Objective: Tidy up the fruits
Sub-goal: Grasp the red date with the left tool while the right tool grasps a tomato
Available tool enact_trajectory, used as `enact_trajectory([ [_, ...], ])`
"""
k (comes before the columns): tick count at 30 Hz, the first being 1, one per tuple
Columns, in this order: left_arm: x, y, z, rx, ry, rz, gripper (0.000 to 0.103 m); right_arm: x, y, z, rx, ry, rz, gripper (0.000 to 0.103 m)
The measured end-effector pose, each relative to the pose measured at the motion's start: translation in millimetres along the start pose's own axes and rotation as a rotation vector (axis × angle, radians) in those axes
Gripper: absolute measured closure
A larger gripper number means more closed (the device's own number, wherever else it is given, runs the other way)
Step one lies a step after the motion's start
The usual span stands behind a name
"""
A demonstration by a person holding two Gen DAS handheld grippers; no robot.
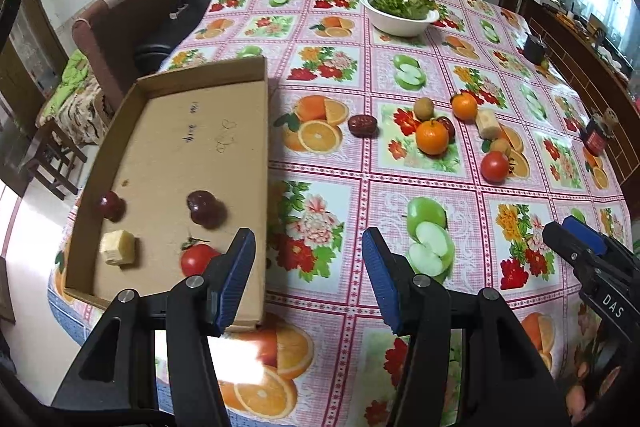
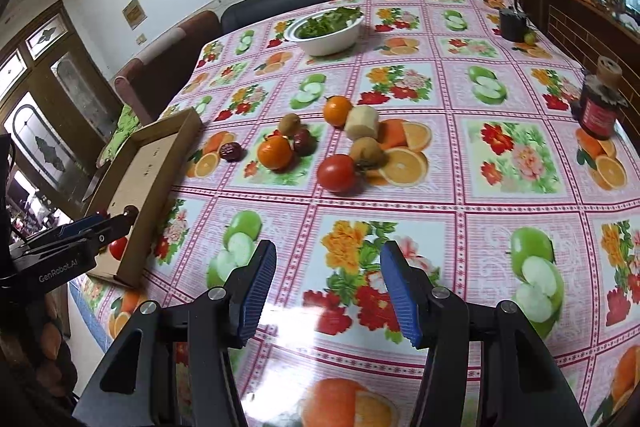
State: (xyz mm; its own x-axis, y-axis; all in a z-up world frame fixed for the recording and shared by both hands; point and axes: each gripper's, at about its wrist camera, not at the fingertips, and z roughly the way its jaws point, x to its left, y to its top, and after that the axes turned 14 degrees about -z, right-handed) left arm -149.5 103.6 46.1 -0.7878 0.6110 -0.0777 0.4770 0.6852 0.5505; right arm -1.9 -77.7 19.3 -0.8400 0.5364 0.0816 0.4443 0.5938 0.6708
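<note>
Two hand-held grippers hover over a table covered with a fruit-print tablecloth [image 2: 440, 203]. The left gripper [image 1: 308, 277] hangs with its jaws spread and nothing between them, its left finger above the near right corner of the cardboard tray [image 1: 168, 131]. The right gripper [image 2: 328, 291] is likewise spread wide and empty above bare cloth.

Inside the tray lie a red tomato [image 1: 198, 259], partly hidden by the left gripper's finger, two dark red fruits [image 1: 204, 207] [image 1: 110, 205], and a pale yellow cut chunk [image 1: 117, 247]. In the right wrist view the tray is seen edge-on and its contents are mostly concealed by its wall and the other gripper.

Still loose on the cloth, well apart from the tray, is a cluster: two oranges [image 2: 275, 151] [image 2: 338, 110], a tomato [image 2: 337, 171], two kiwis [image 2: 289, 123] [image 2: 366, 149], a pale cut piece [image 2: 361, 123], and a dark fruit [image 2: 303, 141] largely screened by the nearer orange. A dark red date-like fruit [image 2: 231, 151] lies alone between cluster and tray.

A white bowl [image 2: 332, 41] of greens stands at the far side; a jar [image 2: 598, 107] stands near the right edge.
</note>
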Motion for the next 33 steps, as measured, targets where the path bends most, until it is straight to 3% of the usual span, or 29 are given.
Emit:
enact_trajectory([
  [10, -24.4, 9.9, 22.3, 0.085, -0.166, -0.009, 0.049, -19.2, 6.0, 11.8, 0.000, -0.017, 0.023, 0.047],
  [17, -30.6, 40.4, 51.4, 0.070, -0.161, -0.078, 0.049, -24.8, 21.8, 30.1, 0.003, -0.022, 0.026, 0.047],
  [28, -35.2, 71.1, 116.2, 0.149, -0.118, -0.130, 0.049, -11.5, 41.8, 89.3, 0.096, -0.037, -0.022, 0.048],
  [33, -35.8, 78.2, 129.6, 0.144, -0.104, -0.135, 0.049, -2.1, 50.1, 100.4, 0.103, -0.077, -0.070, 0.048],
])
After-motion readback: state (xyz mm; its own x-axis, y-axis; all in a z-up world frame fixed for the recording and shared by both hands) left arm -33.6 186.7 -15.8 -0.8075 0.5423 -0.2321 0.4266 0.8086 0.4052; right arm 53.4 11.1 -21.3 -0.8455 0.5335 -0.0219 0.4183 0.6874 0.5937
